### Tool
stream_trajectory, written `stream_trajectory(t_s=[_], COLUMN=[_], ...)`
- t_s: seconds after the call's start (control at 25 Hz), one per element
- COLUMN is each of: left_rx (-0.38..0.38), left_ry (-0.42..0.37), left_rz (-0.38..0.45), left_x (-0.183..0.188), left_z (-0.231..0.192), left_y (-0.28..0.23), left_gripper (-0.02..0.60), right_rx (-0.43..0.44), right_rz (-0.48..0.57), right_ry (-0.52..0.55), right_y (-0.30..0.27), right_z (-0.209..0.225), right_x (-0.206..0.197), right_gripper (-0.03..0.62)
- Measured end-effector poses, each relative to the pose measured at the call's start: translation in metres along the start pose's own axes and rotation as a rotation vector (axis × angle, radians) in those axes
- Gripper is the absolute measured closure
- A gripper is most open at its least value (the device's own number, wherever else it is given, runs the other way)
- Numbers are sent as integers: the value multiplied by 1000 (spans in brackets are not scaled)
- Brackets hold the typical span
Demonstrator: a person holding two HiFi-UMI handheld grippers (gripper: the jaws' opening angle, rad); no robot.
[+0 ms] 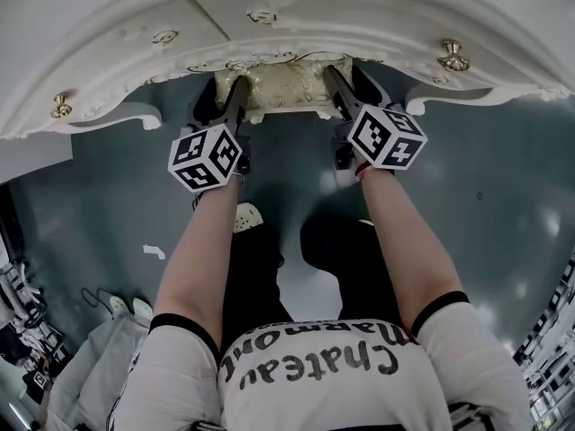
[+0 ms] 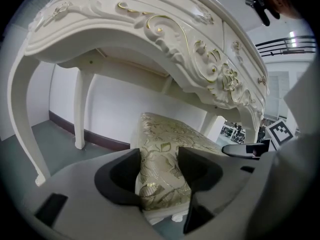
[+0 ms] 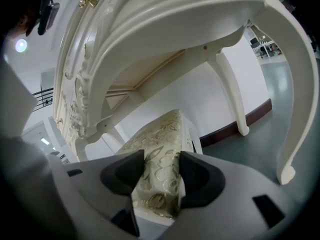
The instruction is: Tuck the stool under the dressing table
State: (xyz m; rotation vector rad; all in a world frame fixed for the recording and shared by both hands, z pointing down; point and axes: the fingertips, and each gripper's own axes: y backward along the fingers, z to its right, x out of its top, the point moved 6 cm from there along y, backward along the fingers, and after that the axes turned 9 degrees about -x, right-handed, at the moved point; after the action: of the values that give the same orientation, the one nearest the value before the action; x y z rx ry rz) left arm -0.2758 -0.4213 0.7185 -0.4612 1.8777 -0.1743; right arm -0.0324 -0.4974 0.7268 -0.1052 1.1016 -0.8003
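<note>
Glossy cream-lacquered dressing table, sheeny gold brocade cloth stool

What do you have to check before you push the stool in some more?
1. Left gripper grips the stool: ok, its fingers pinch the cushion.
2. Right gripper grips it too: ok.
3. Stool centred in the dressing table opening: ok.
4. Cushion lower than the table's carved edge: ok.
5. Nothing snagging underneath the stool: cannot tell, that part is hidden.
6. Stool fully tucked: not ok, its near edge pokes out.
</note>
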Motion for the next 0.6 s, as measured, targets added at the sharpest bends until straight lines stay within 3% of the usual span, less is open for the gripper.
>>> stream_trajectory(t_s=[0.6], left_rx=[4], left_ry=[-118], left_rz=[107], left_x=[20], left_z=[-23], left_y=[-24], left_gripper=[328], right_rx=[-15], right_rz=[101], right_ry=[31], right_y=[-37], right_z=[-9], right_x=[12], right_gripper=[359])
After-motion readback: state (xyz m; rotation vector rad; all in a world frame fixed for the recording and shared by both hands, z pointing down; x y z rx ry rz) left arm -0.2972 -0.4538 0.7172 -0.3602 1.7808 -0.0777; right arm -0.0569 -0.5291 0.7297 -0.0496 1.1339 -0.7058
